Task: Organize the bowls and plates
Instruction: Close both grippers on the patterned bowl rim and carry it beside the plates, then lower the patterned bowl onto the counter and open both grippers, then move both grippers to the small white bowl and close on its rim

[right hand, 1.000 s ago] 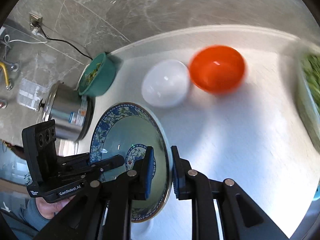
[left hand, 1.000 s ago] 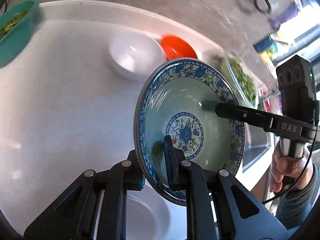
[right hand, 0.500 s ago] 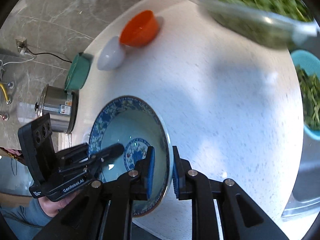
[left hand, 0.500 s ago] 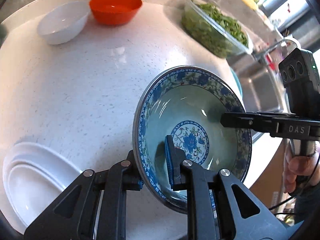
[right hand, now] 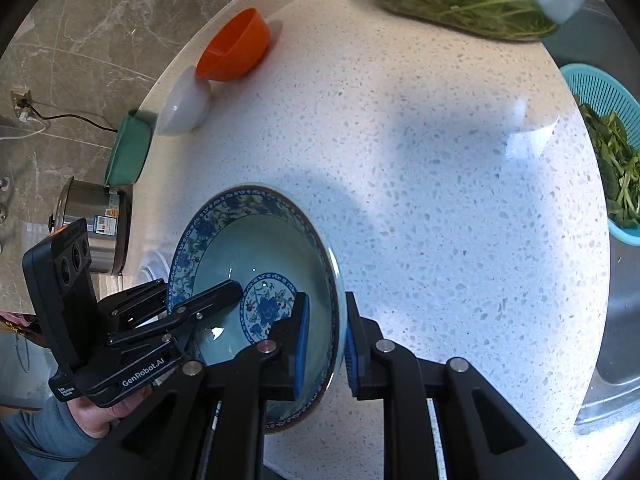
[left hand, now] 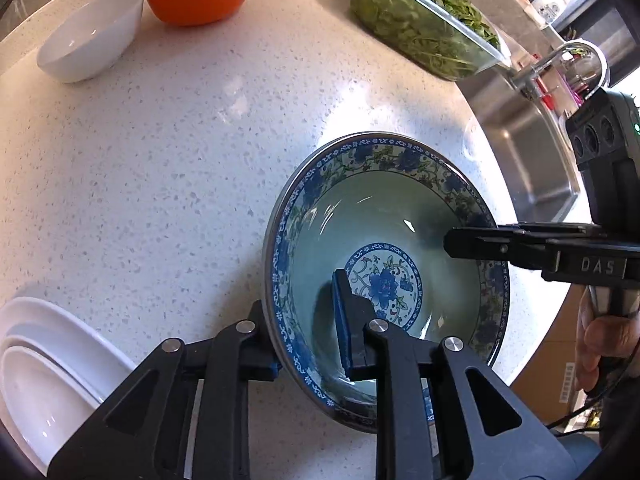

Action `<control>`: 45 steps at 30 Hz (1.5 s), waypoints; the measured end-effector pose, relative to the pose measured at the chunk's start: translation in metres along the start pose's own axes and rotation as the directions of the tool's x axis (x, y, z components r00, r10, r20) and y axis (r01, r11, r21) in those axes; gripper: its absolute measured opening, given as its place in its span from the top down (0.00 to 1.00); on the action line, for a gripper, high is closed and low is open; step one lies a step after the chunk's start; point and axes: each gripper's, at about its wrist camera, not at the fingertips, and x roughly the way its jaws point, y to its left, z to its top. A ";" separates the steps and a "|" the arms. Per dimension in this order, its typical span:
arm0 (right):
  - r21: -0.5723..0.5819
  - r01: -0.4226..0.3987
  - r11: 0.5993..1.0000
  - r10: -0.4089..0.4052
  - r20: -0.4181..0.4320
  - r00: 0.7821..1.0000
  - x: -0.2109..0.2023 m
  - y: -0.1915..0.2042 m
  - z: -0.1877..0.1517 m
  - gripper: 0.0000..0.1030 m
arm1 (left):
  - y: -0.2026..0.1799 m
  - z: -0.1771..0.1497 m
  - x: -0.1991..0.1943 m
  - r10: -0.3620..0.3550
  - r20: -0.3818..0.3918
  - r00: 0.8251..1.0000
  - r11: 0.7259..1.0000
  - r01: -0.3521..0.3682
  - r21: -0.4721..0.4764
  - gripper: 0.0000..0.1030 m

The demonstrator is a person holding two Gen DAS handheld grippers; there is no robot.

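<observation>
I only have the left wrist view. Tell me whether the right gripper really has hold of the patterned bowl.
Observer: Yes. The right gripper is shut on the blue patterned bowl, one jaw inside the rim, one outside.
Operator: Report what stands past the white bowl.
Observer: A green bowl right beside it, then a steel pot.
Operator: Name anything near the sink.
Observer: A teal colander holding greens.

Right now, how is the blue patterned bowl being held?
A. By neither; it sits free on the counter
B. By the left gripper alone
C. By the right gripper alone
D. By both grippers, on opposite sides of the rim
D: the left gripper and the right gripper each have fingers either side of the rim of the blue patterned bowl, on opposite sides.
</observation>
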 end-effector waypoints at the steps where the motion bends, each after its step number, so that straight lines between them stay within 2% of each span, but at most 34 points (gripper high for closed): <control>1: -0.007 0.007 1.000 -0.007 0.004 1.000 -0.001 -0.001 -0.002 0.81 | 0.000 -0.001 -0.001 0.002 0.002 1.000 1.000 -0.002 0.001 0.82; 3: -0.025 0.025 0.999 -0.025 0.011 1.000 0.000 0.002 -0.004 0.81 | 0.001 -0.001 -0.001 0.003 0.006 1.000 1.000 -0.003 0.000 0.82; 7: -0.023 0.014 1.000 -0.013 0.016 1.000 0.002 0.001 -0.007 0.81 | 0.002 -0.003 0.003 0.005 -0.011 1.000 1.000 -0.005 -0.011 0.73; 9: -0.024 0.007 1.000 -0.007 0.018 1.000 0.002 0.001 -0.009 0.80 | 0.004 -0.004 0.001 0.000 -0.006 1.000 1.000 0.000 -0.023 0.63; 10: -0.023 0.008 1.000 -0.008 0.021 1.000 0.002 0.001 -0.008 0.80 | 0.005 -0.003 0.000 -0.003 0.001 1.000 1.000 0.003 -0.031 0.47; 11: -0.018 0.005 1.000 -0.004 0.025 1.000 0.001 0.000 -0.008 0.76 | 0.007 -0.003 -0.003 -0.011 0.013 1.000 0.999 0.011 -0.041 0.37; 14: -0.014 0.003 1.000 -0.002 0.037 0.999 -0.003 0.000 -0.008 0.51 | 0.013 -0.004 -0.014 -0.016 0.032 0.999 0.998 0.018 -0.061 0.25; 16: -0.018 0.000 1.000 0.001 0.055 0.998 -0.009 0.003 -0.007 0.44 | 0.017 -0.004 -0.021 -0.021 0.031 0.999 0.997 0.024 -0.074 0.24; 18: -0.018 -0.008 1.000 0.009 0.077 0.997 -0.019 0.004 -0.006 0.32 | 0.022 -0.005 -0.033 -0.027 0.037 0.999 0.996 0.030 -0.088 0.24; 20: -0.008 -0.012 1.000 0.012 0.108 0.994 -0.030 0.004 -0.004 0.27 | 0.029 -0.004 -0.050 -0.045 0.059 0.997 0.994 0.051 -0.097 0.24; 22: 0.005 -0.017 1.000 0.017 0.133 0.991 -0.039 0.002 -0.001 0.26 | 0.039 -0.001 -0.071 -0.055 0.100 0.993 0.992 0.066 -0.109 0.24; 24: 0.020 -0.009 1.000 0.006 0.153 0.988 -0.045 0.001 0.004 0.23 | 0.056 0.002 -0.092 -0.062 0.149 0.987 0.987 0.083 -0.138 0.18; 25: 0.024 -0.005 1.000 0.001 0.158 0.987 -0.047 0.000 0.007 0.22 | 0.065 0.003 -0.099 -0.067 0.163 0.984 0.984 0.092 -0.151 0.13; 27: 0.036 -0.001 0.999 -0.005 0.167 0.986 -0.048 0.001 0.013 0.21 | 0.090 0.007 -0.113 -0.081 0.187 0.979 0.974 0.117 -0.194 0.10; 30: 0.051 -0.041 0.998 0.031 0.180 0.983 -0.047 0.009 0.022 0.20 | 0.132 0.010 -0.129 -0.108 0.220 0.970 0.950 0.166 -0.266 0.00; 33: 0.049 -0.078 0.996 0.067 0.196 0.978 -0.047 0.021 0.034 0.20 | 0.173 0.017 -0.147 -0.109 0.277 0.955 0.929 0.197 -0.312 0.00; 35: 0.044 -0.091 0.995 0.080 0.204 0.976 -0.048 0.032 0.047 0.20 | 0.194 0.023 -0.160 -0.099 0.333 0.938 0.925 0.210 -0.317 0.00; 37: 0.026 -0.104 0.994 0.096 0.215 0.972 -0.049 0.047 0.064 0.19 | 0.214 0.031 -0.172 -0.081 0.380 0.922 0.932 0.205 -0.299 0.00; 38: 0.020 -0.107 0.994 0.100 0.216 0.971 -0.048 0.053 0.071 0.19 | 0.221 0.038 -0.175 -0.066 0.388 0.919 0.940 0.188 -0.285 0.00; 41: -0.019 -0.124 0.992 0.126 0.223 0.967 -0.043 0.083 0.107 0.18 | 0.238 0.062 -0.174 -0.038 0.368 0.929 0.962 0.134 -0.239 0.00; 43: -0.034 -0.136 0.990 0.140 0.222 0.965 -0.035 0.099 0.128 0.18 | 0.250 0.083 -0.167 -0.045 0.346 0.937 0.970 0.123 -0.209 0.00; 45: -0.035 -0.136 0.990 0.140 0.221 0.965 -0.018 0.117 0.149 0.18 | 0.261 0.108 -0.154 -0.043 0.281 0.959 0.974 0.103 -0.201 0.00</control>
